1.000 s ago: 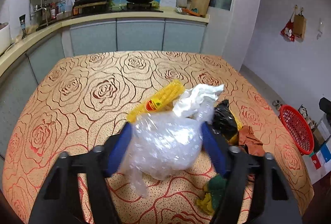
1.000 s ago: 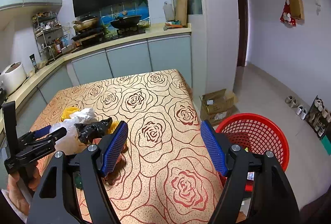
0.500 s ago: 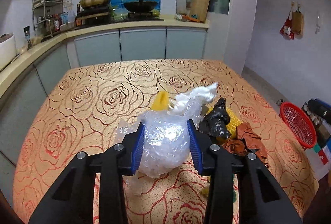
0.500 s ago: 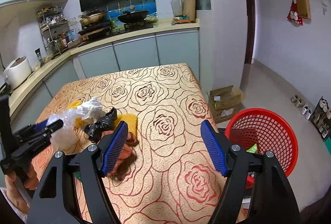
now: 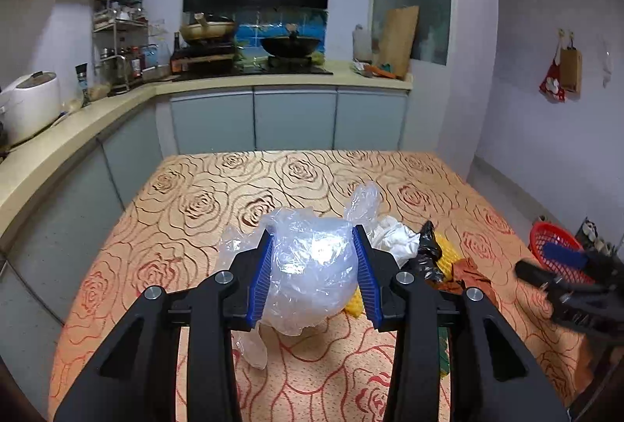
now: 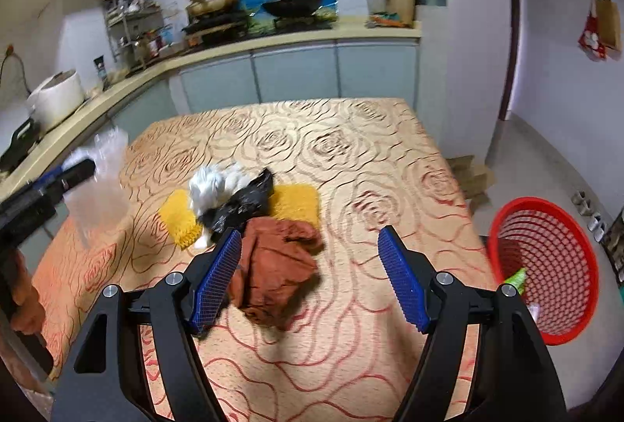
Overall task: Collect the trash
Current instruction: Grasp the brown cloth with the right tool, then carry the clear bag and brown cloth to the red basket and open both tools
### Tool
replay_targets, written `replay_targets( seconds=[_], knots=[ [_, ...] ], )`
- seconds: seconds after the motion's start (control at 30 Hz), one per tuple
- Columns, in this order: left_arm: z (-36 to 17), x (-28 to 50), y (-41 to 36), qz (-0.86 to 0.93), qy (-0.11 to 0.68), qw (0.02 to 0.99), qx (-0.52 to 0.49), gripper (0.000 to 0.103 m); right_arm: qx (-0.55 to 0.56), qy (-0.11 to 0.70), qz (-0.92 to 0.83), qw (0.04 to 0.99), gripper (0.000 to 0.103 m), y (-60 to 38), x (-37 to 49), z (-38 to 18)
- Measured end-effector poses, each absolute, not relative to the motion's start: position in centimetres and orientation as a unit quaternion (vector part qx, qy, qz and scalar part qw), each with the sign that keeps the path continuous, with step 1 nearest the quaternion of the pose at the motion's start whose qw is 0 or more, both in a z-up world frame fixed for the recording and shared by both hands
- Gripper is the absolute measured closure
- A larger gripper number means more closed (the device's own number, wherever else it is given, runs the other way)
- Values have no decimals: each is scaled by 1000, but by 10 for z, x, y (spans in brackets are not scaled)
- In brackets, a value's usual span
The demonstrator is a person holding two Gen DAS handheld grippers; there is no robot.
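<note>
Nearest in the left wrist view: left gripper [image 5: 314,272], blue fingers [image 5: 262,279] pinching a crumpled clear plastic bag [image 5: 312,275] from both sides, the bag bulging between the pads and lifted clear of the desk [image 5: 187,211], loose film trailing below and above. Seen from the right wrist view as a blurred pale bundle [image 6: 97,203] at the left edge, held off the rose-patterned cloth by a hand [image 6: 25,309].

Nearest in the right wrist view: right gripper [image 6: 310,275], fingers [image 6: 401,285] spread wide, nothing pinched, hovering over a crumpled brown cloth [image 6: 279,266] lying on the desk, closer to the left finger.

Just beyond the brown cloth: black plastic scrap [image 6: 243,205], white crumpled paper [image 6: 212,186] and yellow mesh pieces [image 6: 298,201], all heaped together mid-desk.

On the floor off the right edge of the desk: red basket [image 6: 546,266], something green inside.

Farther back: kitchen counter with wok [image 6: 298,6] and rice cooker [image 6: 56,100].
</note>
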State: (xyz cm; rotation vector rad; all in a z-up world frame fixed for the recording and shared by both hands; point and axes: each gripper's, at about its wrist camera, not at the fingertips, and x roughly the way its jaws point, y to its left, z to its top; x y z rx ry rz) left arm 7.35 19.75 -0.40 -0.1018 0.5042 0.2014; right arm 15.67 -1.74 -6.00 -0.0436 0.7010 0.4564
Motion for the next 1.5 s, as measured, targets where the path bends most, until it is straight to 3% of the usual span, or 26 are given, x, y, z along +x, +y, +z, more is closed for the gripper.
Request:
replay_targets(
  seconds=[0.7,0.87,1.03,1.5],
  knots=[
    [-7,68,229,126,248,958,-69,65,-55,402,238,883,33,23,177,-108],
    [-6,66,230,128,246,958,-70,65,-60,408,252,875,45,27,175,-113],
    [-4,63,229,132,243,959,-68,65,-66,398,252,879,50,25,169,-107],
    [15,52,216,135,216,965,-61,65,-45,314,235,919,51,-11,154,-42]
  ],
)
